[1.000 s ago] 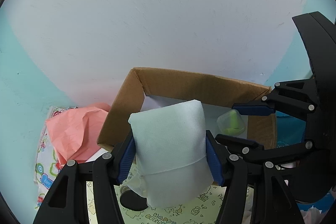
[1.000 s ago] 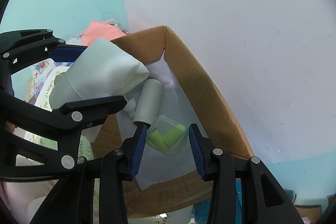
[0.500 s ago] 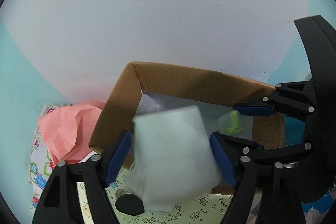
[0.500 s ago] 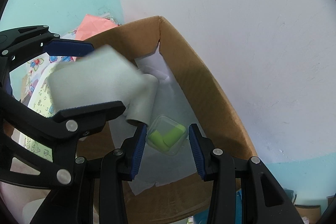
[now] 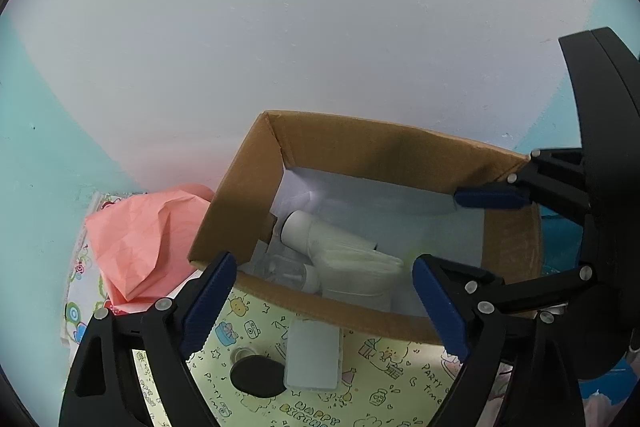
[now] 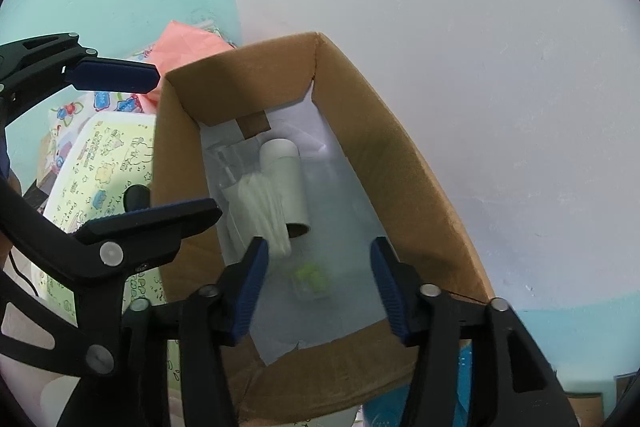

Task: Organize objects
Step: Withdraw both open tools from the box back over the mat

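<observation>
The cardboard box (image 5: 236,211) (image 6: 404,163) is lined with white paper. My left gripper (image 5: 323,259) (image 6: 188,147) hangs over its near edge, jaws opening, nothing between the pads. Below it in the box a white folded cloth pack (image 5: 352,263) (image 6: 260,211) lies against a white tube (image 5: 308,231) (image 6: 284,183) and a clear bottle (image 5: 286,269) (image 6: 232,163). My right gripper (image 6: 318,243) is over the box's other end, jaws opening and empty. Under it, a blurred clear case with green pieces (image 6: 310,277) is on the box floor.
Crumpled pink paper (image 5: 148,239) lies left of the box against the teal and white wall. In front, a yellow-green birthday-print sheet (image 5: 380,379) carries a black disc (image 5: 256,375) and a pale flat case (image 5: 314,355). Something blue (image 6: 400,411) sits beyond the box's right end.
My left gripper opened and the white pack dropped into the box. My right gripper let go of the clear green case, which fell to the box floor.
</observation>
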Tool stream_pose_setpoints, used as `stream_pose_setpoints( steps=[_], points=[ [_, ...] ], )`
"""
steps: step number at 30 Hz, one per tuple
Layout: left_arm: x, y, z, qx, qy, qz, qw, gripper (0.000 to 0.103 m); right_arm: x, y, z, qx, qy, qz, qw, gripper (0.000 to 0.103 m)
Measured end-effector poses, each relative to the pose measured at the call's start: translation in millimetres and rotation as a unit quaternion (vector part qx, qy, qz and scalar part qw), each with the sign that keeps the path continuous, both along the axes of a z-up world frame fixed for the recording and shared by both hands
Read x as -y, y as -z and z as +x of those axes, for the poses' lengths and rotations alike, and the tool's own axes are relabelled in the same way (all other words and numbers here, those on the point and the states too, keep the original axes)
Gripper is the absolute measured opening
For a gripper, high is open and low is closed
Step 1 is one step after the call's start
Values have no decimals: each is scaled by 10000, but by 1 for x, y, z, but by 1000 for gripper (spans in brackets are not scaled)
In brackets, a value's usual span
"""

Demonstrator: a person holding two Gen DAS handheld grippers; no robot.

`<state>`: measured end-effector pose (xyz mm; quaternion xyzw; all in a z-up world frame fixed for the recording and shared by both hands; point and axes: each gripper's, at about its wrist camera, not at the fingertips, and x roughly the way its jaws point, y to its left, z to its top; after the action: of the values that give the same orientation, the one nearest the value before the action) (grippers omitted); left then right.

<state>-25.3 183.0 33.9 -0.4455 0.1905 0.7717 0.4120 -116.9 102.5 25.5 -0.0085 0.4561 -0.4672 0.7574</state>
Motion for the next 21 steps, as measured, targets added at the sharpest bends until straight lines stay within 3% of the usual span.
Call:
stream_pose_setpoints(
  steps=[2,13,21],
  points=[
    [2,-1,0,-59,-5,-6,10000,92,-2,0,1,20,2,-40,10000,68],
    [23,-12,9,-77,-206,33,9998,94,-27,-7,3,87,-50,-310,9995,90],
    [35,-25,24,-110,-346,102,9993,94,-47,-13,-1,123,-79,-342,9993,97]
  ],
)
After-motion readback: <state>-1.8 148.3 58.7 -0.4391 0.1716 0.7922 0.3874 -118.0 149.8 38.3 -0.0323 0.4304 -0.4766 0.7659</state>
